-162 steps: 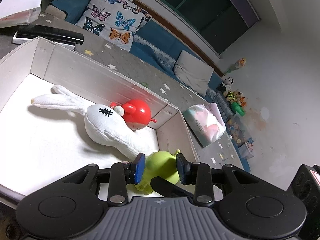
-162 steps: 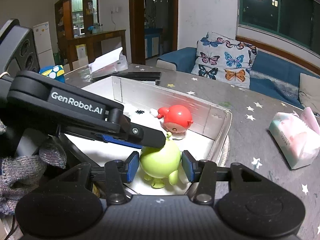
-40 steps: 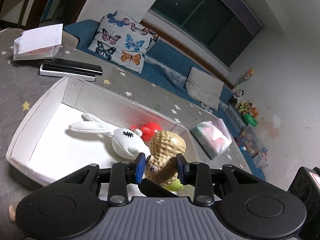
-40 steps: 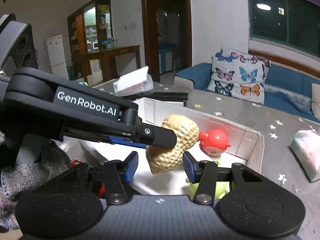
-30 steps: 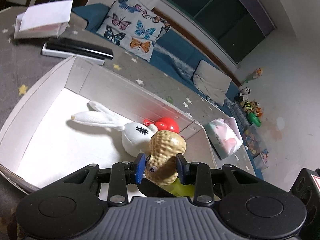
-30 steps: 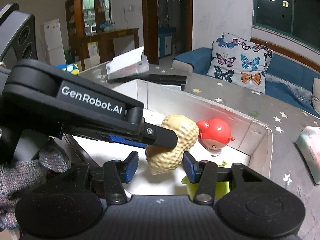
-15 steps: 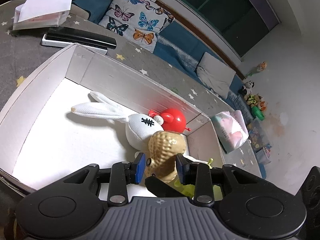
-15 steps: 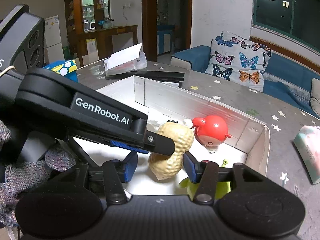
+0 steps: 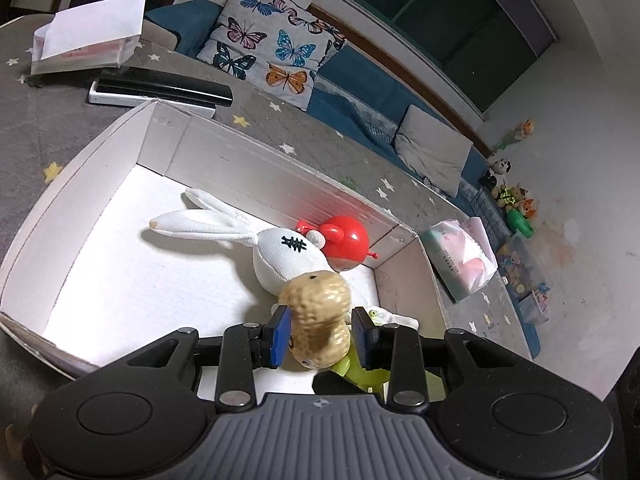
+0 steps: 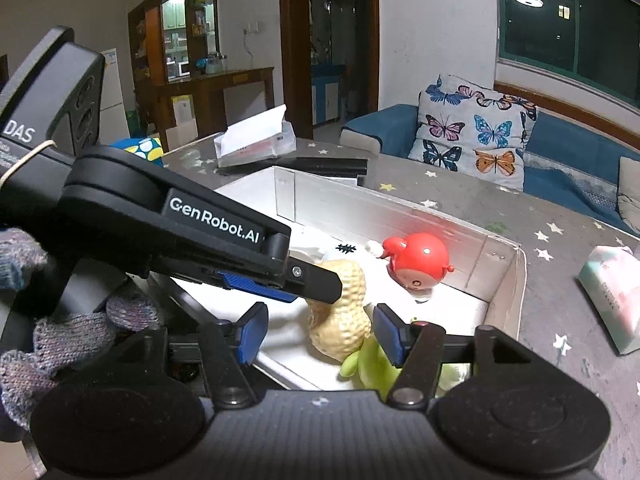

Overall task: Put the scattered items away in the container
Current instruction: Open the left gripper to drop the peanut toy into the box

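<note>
A tan peanut toy (image 9: 316, 316) sits between the blue pads of my left gripper (image 9: 320, 338), which is shut on it low inside the white box (image 9: 256, 168). The peanut hangs just over a green toy (image 9: 360, 372), beside a white plush rabbit (image 9: 280, 256) and a red round toy (image 9: 346, 240). In the right wrist view my right gripper (image 10: 320, 336) is at the box's near edge, its jaws opening. The peanut (image 10: 344, 320) shows between its pads but they do not touch it. The left gripper's finger (image 10: 280, 276) crosses in front.
A tissue pack (image 9: 460, 256) lies on the grey starred table right of the box. A black and white flat device (image 9: 160, 90) and a tissue box (image 9: 88, 40) lie behind it. A gloved hand (image 10: 60, 340) grips the left tool. A sofa with a butterfly cushion (image 9: 272, 52) stands beyond.
The left gripper has lowered the peanut toy deeper into the box, down beside the green toy. The right gripper's pads have spread wider apart.
</note>
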### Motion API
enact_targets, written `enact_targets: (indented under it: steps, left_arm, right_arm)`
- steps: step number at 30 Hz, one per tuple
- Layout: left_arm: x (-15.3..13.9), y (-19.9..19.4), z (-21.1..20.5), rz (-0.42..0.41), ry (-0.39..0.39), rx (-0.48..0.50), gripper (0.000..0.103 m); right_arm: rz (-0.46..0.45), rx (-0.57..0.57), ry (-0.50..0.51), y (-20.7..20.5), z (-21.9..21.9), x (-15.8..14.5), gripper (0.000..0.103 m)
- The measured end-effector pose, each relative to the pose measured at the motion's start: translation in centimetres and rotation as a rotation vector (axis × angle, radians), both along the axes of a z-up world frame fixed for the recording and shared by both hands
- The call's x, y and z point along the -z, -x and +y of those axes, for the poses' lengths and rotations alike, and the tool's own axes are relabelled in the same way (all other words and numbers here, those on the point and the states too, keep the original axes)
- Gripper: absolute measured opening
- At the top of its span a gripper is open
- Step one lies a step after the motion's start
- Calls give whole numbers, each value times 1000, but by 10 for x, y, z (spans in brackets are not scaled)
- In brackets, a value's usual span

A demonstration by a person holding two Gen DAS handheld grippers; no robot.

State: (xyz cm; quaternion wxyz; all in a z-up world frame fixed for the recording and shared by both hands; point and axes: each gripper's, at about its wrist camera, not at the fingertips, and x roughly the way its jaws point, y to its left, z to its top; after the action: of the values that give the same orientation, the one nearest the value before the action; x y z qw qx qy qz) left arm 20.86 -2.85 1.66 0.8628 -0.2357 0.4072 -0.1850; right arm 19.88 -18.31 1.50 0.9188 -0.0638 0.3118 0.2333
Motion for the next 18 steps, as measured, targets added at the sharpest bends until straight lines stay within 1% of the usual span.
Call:
enact_targets:
  steps: [8,15,18]
  left_arm:
    - [-5,9,5,-20,2,-4,35]
    - [-11,23,11,-37,11,-13,35]
    - [-15,32,16,-53,12,-19,35]
  right_arm:
    - [-28,-5,-16,13,0,-7,64]
    - [-49,-16,-30,31,0,-10,65]
    - [-55,-22,-35,38,1,-12,68]
